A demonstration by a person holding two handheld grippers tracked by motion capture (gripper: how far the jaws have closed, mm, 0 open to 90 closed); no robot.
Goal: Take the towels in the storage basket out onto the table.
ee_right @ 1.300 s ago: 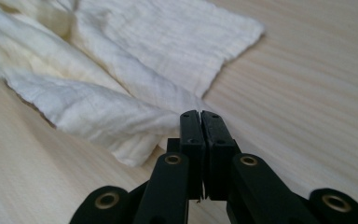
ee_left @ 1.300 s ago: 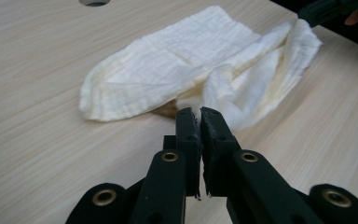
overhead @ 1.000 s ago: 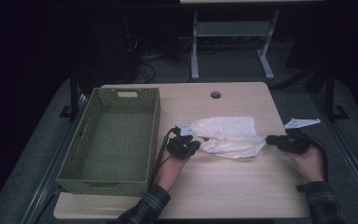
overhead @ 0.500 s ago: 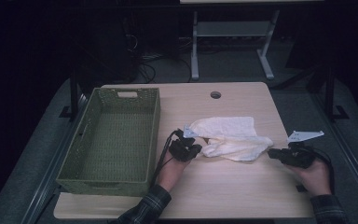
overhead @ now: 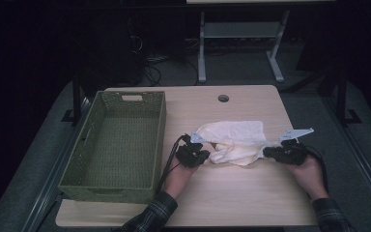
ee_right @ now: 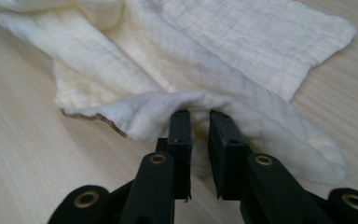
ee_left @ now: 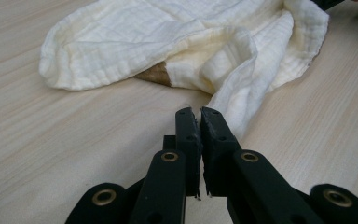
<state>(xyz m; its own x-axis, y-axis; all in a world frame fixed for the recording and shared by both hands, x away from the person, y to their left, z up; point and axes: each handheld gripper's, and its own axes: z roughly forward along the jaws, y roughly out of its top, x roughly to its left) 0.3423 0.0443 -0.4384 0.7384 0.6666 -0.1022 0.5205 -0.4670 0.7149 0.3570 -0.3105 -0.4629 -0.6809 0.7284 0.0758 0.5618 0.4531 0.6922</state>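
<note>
Pale wood surface (overhead: 251,193): crumpled cream muslin cloth (overhead: 234,142) lies crosswise between hand-held grippers. Left hand-held gripper (ee_left: 199,116) pressed together at cloth's corner, grip uncertain; right hand-held gripper (ee_right: 199,122) slightly apart, straddling fold.

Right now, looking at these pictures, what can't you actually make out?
- Left tongs: jaws nearly together at the cloth edge; whether fabric is caught between them is hidden in the left gripper view.
- Right tongs: a fold covers the tips, so the grip is unclear.
- A brown patch under the cloth: mostly covered.
- Basket: the near wall hides part of its floor in the high view.
- Room behind the table: too dark.
</note>
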